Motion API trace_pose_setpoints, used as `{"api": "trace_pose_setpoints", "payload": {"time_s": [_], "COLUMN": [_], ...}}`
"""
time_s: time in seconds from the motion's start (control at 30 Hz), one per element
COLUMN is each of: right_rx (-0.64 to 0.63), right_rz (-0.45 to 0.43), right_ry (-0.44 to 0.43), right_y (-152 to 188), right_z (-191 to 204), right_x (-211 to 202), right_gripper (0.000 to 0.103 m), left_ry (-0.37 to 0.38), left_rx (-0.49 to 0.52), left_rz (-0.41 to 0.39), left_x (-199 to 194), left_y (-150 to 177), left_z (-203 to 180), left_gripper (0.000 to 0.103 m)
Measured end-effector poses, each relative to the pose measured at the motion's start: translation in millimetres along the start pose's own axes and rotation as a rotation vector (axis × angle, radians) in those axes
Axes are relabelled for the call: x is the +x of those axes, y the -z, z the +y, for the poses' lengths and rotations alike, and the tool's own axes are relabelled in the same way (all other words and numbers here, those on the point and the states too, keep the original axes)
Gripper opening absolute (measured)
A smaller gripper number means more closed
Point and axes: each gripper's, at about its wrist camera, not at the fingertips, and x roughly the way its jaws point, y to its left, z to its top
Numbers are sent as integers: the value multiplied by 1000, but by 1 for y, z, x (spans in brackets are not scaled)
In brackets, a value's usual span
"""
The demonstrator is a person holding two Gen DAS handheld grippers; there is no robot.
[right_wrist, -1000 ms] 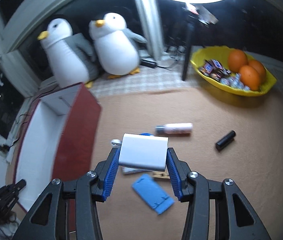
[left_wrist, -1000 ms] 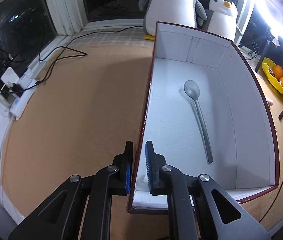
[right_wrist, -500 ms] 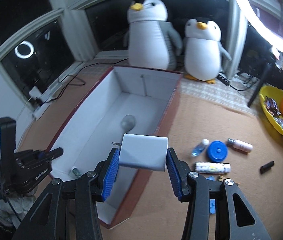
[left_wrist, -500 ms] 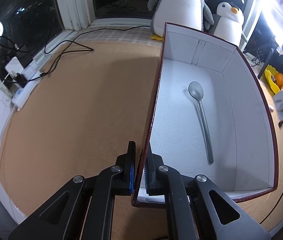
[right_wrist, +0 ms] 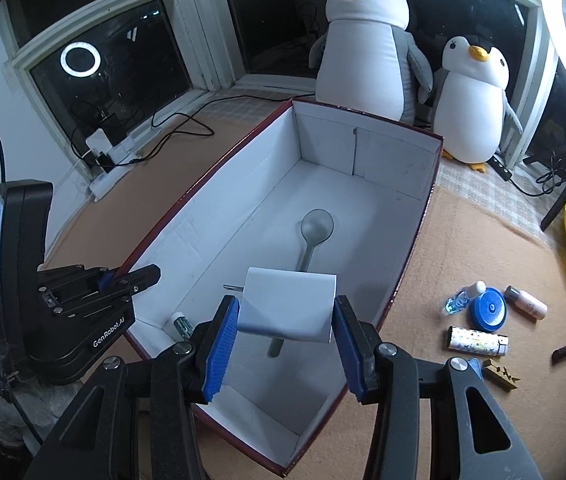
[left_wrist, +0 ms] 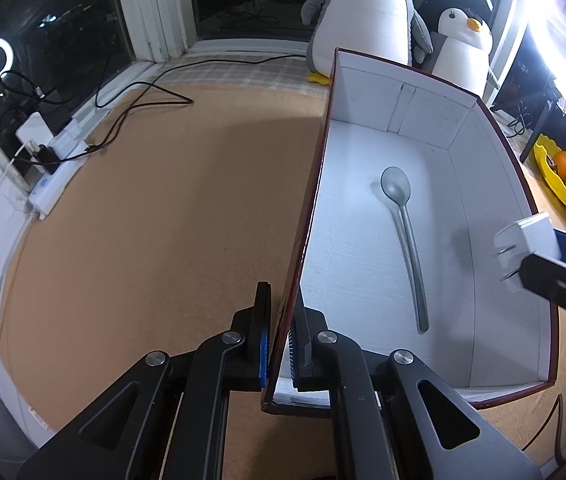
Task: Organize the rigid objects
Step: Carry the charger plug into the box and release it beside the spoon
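- My left gripper [left_wrist: 281,336] is clamped tight on the near end of the box's left wall [left_wrist: 309,216], one pad on each face.
- My right gripper [right_wrist: 285,344] holds a white charger [right_wrist: 288,307] between its blue pads, jaws at a middling width, above the open box [right_wrist: 363,148].
- A grey spoon [right_wrist: 315,228] lies on the box floor; a small tube [right_wrist: 182,325] sits in the near left corner.
- Bottles, a blue round lid [right_wrist: 488,308] and a patterned lighter [right_wrist: 477,341] lie on the mat right of the box.
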Motion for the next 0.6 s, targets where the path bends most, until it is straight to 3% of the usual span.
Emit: {"api": "trace_pose_setpoints", "payload": {"time_s": [0.6], "right_rx": [46], "right_rz": [1], "right_ry": [8], "right_y": [4], "right_z": [-13], "right_x": [-5], "right_gripper": [48], "left_ry": [-3], "left_rx": [19], "left_rz": [2], "left_x": [0], "left_y": [-1], "left_z": [-2], "left_gripper": [6]}}
